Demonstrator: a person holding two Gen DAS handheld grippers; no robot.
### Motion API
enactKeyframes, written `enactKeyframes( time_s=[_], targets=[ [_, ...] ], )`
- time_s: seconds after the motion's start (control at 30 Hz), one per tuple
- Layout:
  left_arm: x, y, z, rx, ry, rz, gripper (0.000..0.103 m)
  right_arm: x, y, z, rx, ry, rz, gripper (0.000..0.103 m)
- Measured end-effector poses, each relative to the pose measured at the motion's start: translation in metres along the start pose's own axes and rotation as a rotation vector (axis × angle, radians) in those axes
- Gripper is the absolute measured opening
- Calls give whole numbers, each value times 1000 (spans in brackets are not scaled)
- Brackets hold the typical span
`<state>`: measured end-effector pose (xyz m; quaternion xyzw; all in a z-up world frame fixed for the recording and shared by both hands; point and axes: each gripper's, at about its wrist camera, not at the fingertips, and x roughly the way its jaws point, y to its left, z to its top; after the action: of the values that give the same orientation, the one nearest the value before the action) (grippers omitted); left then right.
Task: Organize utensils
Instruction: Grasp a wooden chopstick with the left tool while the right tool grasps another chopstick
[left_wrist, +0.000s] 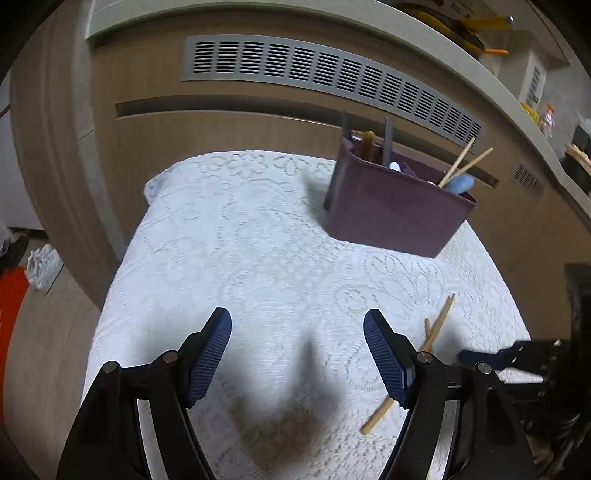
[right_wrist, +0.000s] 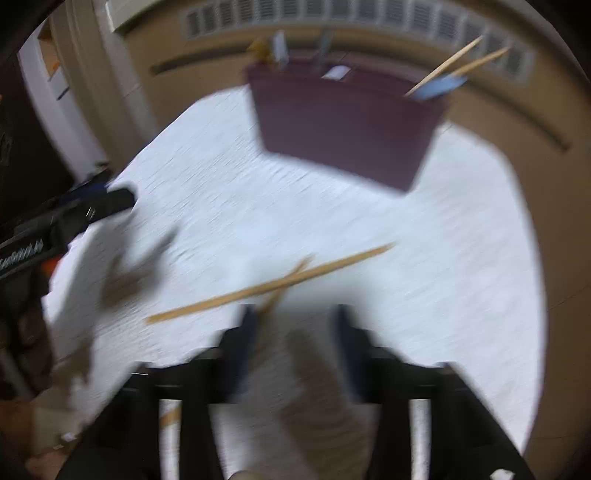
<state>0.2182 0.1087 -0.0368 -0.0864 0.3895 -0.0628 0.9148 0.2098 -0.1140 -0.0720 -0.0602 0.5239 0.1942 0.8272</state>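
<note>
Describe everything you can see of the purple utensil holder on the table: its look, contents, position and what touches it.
The purple utensil holder is a dark plum, plastic-looking bin with smooth walls and rounded corners, standing upright near the far edge of the white tablecloth. A divider seems to split its inside. Two wooden chopsticks lean out at its right end beside something pale blue; dark handles and a brown one stick up at its left. Neither pair of tongs touches it. Two more chopsticks lie loose on the cloth, apart from it.
</note>
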Motion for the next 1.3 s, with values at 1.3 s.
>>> enactKeyframes(
  time_s=[1.3],
  targets=[
    [90, -152, 4, 556, 364, -240, 36, -3, -68, -10, 97, -52, -11, 7]
  ],
)
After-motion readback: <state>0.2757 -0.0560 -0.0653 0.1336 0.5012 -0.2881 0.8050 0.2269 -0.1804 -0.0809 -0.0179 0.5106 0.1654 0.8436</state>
